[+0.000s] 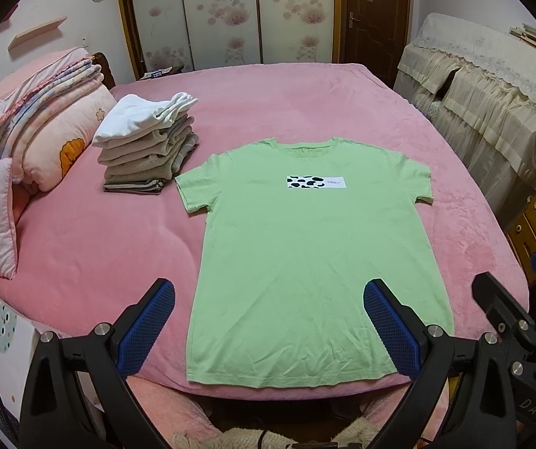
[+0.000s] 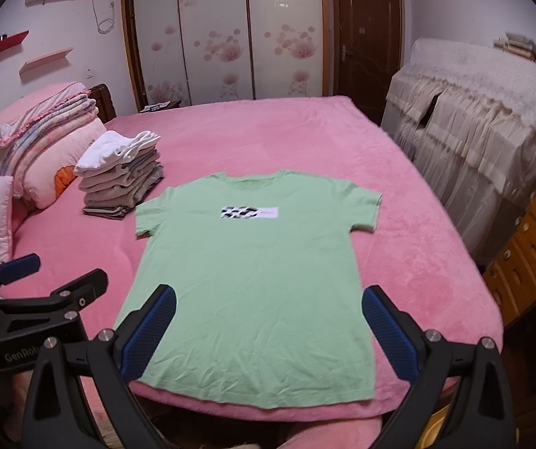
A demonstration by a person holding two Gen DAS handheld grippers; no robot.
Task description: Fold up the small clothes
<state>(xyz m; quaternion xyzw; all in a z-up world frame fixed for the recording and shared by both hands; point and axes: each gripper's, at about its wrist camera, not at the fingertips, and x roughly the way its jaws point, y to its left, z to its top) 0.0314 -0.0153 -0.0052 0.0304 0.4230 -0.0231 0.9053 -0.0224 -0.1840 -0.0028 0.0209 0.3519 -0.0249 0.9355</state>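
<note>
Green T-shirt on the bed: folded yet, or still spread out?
Spread out, not yet folded. The green T-shirt lies flat, front up on the pink bed, both sleeves out and hem straight, and neither gripper touches it.

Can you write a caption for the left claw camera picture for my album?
Open left claw hovers over a flat light-green cotton T-shirt on the pink fleece bed cover, beside a stack of folded clothes.

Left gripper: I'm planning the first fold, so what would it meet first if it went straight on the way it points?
Probably the green T-shirt, near its lower left part, lying flat on the pink bed. The open left gripper has nothing else ahead of it; depth is hard to judge.
</note>
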